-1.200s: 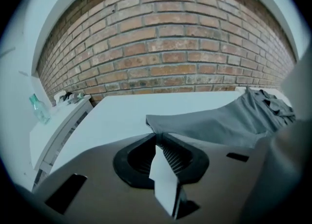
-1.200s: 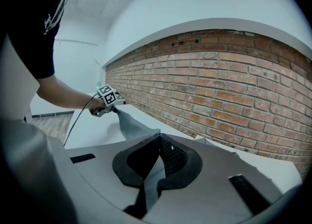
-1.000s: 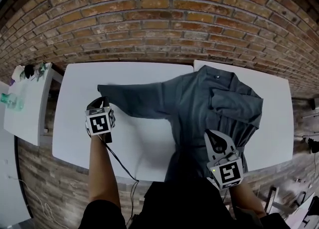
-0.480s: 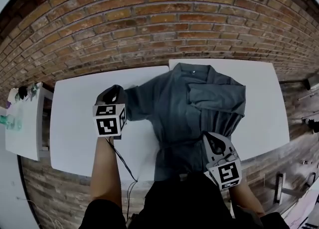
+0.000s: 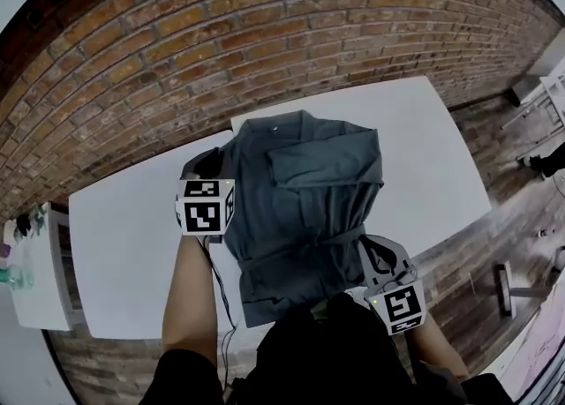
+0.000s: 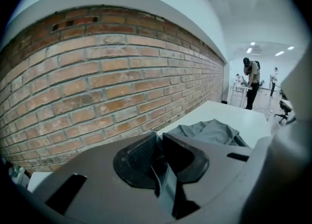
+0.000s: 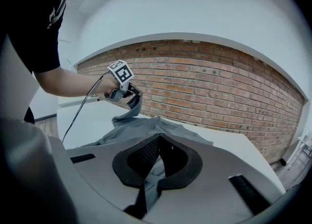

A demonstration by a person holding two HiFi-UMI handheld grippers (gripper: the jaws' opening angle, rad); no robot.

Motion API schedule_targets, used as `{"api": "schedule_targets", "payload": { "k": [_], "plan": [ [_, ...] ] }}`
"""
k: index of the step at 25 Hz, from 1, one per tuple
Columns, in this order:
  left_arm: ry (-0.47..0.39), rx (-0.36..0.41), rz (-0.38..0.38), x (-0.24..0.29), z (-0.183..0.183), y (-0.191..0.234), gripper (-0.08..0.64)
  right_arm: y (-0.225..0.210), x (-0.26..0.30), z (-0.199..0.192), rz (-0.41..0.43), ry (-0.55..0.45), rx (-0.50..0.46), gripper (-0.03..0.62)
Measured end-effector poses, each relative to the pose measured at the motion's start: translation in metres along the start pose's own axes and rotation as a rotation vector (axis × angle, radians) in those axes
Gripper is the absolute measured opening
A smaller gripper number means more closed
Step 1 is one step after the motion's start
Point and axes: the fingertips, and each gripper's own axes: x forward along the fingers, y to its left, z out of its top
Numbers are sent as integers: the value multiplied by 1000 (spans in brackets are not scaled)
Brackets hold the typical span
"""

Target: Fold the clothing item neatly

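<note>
A grey robe-like garment (image 5: 300, 209) lies collar-away on the white tables (image 5: 124, 253); its right sleeve is folded across the chest. My left gripper (image 5: 205, 165) hovers at the garment's left shoulder, shut on the left sleeve, which hangs from its jaws. In the left gripper view a strip of grey cloth sits pinched in that gripper (image 6: 158, 137), with the garment (image 6: 214, 132) beyond. My right gripper (image 5: 375, 249) is shut on the garment's lower right edge by the waist tie. In the right gripper view, cloth is clamped in the right gripper (image 7: 158, 140), and the left gripper (image 7: 129, 96) lifts the sleeve.
A brick wall (image 5: 265, 41) runs behind the two adjoining tables. A small side table (image 5: 22, 280) with items stands at the far left. Bare tabletop (image 5: 424, 147) lies right of the garment. People (image 6: 251, 89) stand far off in the room.
The left gripper has carried the outstretched left sleeve up and rightward, to the garment's left shoulder. The right gripper has kept its hold at the lower right edge.
</note>
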Motion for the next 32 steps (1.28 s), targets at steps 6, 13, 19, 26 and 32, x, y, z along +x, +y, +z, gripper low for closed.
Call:
{"api": "schedule_targets", "payload": {
  "k": [6, 13, 19, 26, 32],
  "plan": [
    [87, 73, -69, 52, -8, -74, 44, -33, -29, -30, -48, 36, 40, 2],
    [193, 66, -124, 105, -50, -147, 44, -57, -38, -47, -54, 57, 50, 2],
    [283, 82, -160, 122, -85, -173, 46, -70, -38, -48, -47, 62, 73, 2],
    [254, -11, -252, 108, -88, -179, 184, -67, -22, -33, 7, 29, 142, 2],
    [196, 40, -129, 73, -87, -135, 184, -54, 8, -18, 66, 7, 154, 2]
  ]
}}
